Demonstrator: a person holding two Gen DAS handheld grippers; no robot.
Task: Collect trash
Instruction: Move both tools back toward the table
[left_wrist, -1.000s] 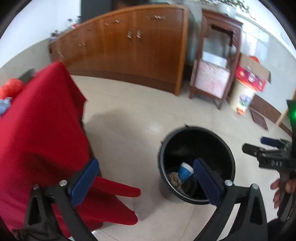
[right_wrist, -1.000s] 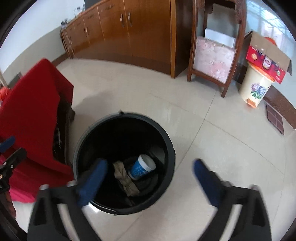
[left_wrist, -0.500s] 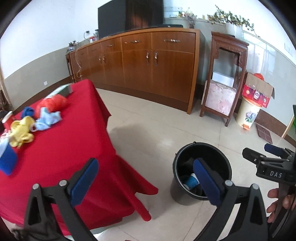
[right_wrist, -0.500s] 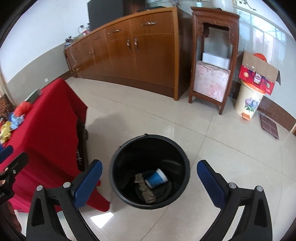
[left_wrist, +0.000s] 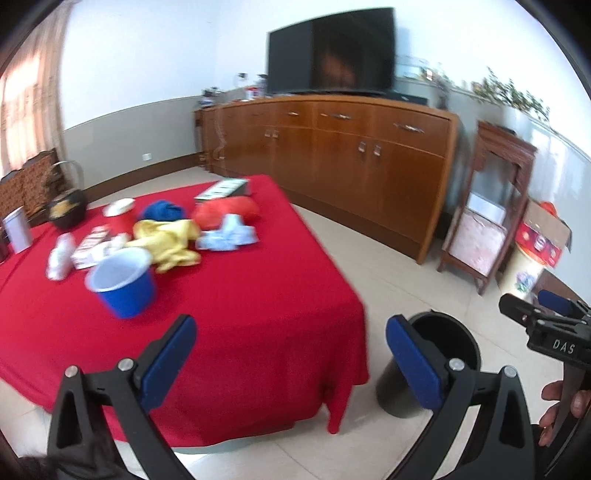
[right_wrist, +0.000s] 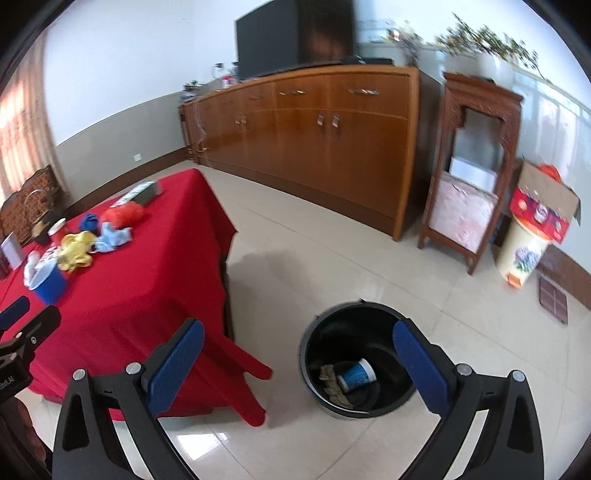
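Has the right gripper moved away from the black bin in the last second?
Yes. The right gripper has pulled up and back: the black bin on the floor now looks smaller, and the wooden sideboard shows fully.

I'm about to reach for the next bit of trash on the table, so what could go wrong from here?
The blue cup stands upright and open; a sideways nudge from the open left claw could tip it or roll it off.

The yellow cloth lies against the light blue cloth, so one may drag the other.

The black bin sits on the floor apart from the table; a short drop could miss.
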